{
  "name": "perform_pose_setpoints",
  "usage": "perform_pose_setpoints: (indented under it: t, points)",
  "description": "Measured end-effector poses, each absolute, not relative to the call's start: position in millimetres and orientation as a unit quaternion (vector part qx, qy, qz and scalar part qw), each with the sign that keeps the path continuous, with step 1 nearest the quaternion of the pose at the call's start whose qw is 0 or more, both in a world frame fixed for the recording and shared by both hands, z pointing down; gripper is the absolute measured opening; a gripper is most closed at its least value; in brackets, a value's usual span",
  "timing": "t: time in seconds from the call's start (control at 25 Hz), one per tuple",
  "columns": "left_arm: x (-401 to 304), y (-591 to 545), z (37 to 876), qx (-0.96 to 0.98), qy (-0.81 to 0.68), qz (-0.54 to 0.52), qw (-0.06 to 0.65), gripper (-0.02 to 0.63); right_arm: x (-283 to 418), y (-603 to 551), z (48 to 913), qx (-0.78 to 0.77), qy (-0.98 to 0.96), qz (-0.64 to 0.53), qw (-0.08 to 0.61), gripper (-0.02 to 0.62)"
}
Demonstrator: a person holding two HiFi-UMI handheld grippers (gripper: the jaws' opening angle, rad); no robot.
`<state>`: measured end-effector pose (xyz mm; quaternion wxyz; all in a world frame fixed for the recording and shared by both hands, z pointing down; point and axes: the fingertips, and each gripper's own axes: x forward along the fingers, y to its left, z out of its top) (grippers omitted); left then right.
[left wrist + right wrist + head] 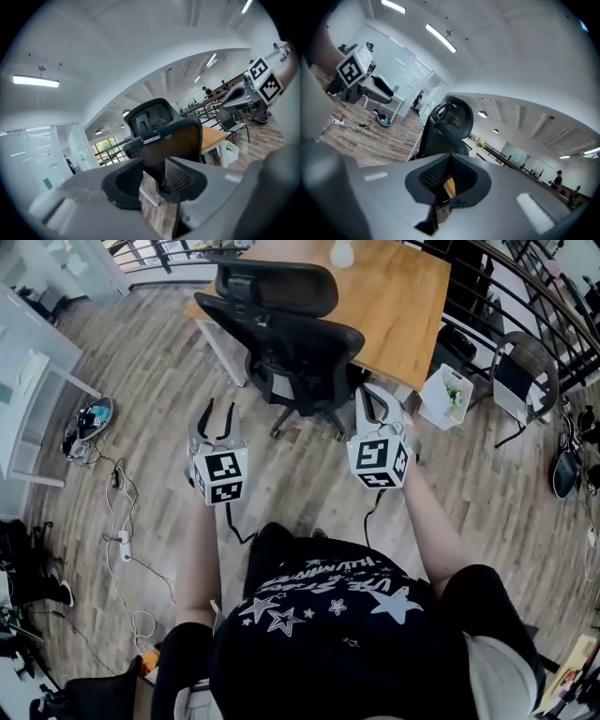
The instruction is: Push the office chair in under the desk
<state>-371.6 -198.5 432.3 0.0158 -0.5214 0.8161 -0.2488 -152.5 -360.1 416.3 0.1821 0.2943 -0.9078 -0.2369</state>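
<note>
Office chair (pixel 281 334): back turned this way, at the edge of the surface (pixel 403 296), not yet tucked under.
Direction: dead ahead, between both hands.
Right hand-held gripper (pixel 372 401): jaws together, empty, looks nearer the chair.
Left hand-held gripper (pixel 217 415): jaws narrowly apart, empty.

The head view looks steeply down from above the person: torso at the bottom edge, left gripper (pixel 220 411) and right gripper (pixel 373 401) at mid-frame, office chair (pixel 281 343) and desk (pixel 394 296) at the top. Each gripper view sits low behind its own jaws, tilted, facing the chair's back near frame centre. All three share chair and desk; each gripper view catches the other gripper in an upper corner.
</note>
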Motion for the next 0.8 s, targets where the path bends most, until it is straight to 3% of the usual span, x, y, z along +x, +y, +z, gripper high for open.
perform_pose_setpoints:
  t: [0.2,0.8]
  points:
    - [-366.9,-191.6,433.0,-0.498,0.828,-0.257,0.024,0.002,-147.4,-352.4,428.8,0.278,-0.921,-0.199,0.185,0.002]
    - [-343.4,-136.8,458.6,-0.518,0.821,-0.240,-0.029,0.002,-151.6,-310.7,424.3,0.269,-0.920,-0.200,0.203,0.002]
